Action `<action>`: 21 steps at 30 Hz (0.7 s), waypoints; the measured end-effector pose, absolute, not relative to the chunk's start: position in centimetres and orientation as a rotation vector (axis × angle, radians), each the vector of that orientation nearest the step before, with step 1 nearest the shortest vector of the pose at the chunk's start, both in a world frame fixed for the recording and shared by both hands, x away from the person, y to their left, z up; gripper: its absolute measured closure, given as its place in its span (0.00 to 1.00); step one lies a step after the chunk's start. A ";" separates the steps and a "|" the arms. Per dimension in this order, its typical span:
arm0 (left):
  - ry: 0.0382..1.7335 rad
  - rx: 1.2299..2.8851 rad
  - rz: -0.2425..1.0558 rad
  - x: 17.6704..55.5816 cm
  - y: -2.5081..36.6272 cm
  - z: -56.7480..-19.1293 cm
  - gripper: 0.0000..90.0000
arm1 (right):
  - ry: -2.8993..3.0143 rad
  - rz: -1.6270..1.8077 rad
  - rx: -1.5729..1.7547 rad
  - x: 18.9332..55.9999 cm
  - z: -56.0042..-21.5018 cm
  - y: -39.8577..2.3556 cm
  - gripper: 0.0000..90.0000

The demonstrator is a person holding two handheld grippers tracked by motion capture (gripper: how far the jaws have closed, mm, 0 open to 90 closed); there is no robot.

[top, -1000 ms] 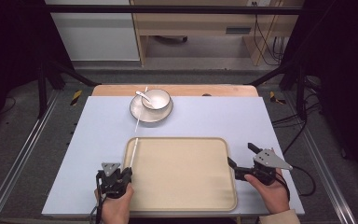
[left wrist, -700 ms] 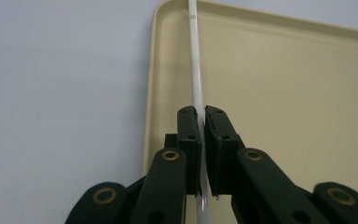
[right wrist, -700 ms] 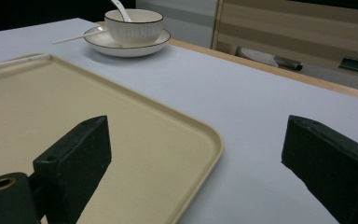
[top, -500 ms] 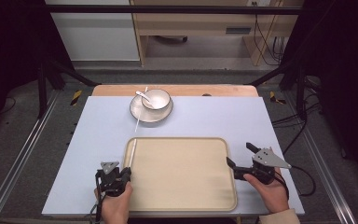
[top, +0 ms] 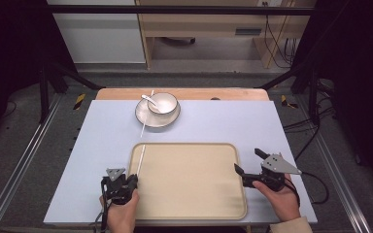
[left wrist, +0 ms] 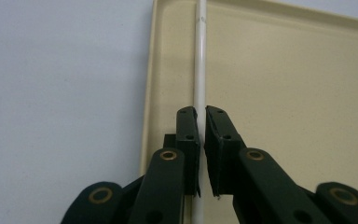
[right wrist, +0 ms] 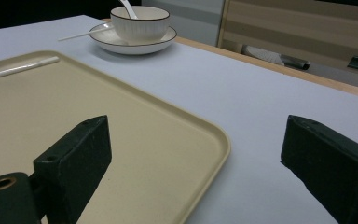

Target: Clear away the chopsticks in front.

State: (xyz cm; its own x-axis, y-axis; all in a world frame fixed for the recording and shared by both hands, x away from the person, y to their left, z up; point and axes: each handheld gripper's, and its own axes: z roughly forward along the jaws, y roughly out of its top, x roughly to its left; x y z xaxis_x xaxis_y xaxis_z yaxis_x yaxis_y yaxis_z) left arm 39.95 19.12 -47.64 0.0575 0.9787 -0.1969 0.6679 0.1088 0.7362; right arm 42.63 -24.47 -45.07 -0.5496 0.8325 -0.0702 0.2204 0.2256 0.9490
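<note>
Two tools: one at each side of the tray (top: 189, 194), near the table's (top: 223, 121) front edge.
Left tool (top: 126, 182): jaws clamped on a white stick (left wrist: 199, 70) lying along the tray's left rim.
Right tool (top: 248, 161): jaws spread wide, holding nothing, at the tray's right rim.
Bowl (top: 162, 102): on a plate (top: 148, 118) near the table's far edge, spoon (top: 149, 99) inside.
Second stick (top: 145, 119): resting across the plate's left side.
</note>
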 end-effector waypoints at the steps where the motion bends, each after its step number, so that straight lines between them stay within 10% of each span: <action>1: 1.679 1.622 0.560 40.0 19.0 -47.6 0.92 | 1.912 1.336 0.966 42.6 -45.1 -24.5 0.09; 21: 1.403 1.933 0.667 50.2 19.5 -42.7 0.62 | 1.906 1.318 0.979 43.0 -45.1 -24.7 0.09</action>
State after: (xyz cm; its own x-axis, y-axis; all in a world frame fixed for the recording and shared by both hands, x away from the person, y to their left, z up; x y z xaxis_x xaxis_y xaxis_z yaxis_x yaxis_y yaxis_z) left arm 50.18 19.51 -42.74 0.2977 0.9542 0.0276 0.6238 -0.2163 0.7510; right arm 42.97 -24.73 -45.12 -0.5360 0.8409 -0.0751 0.2268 0.2291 0.9466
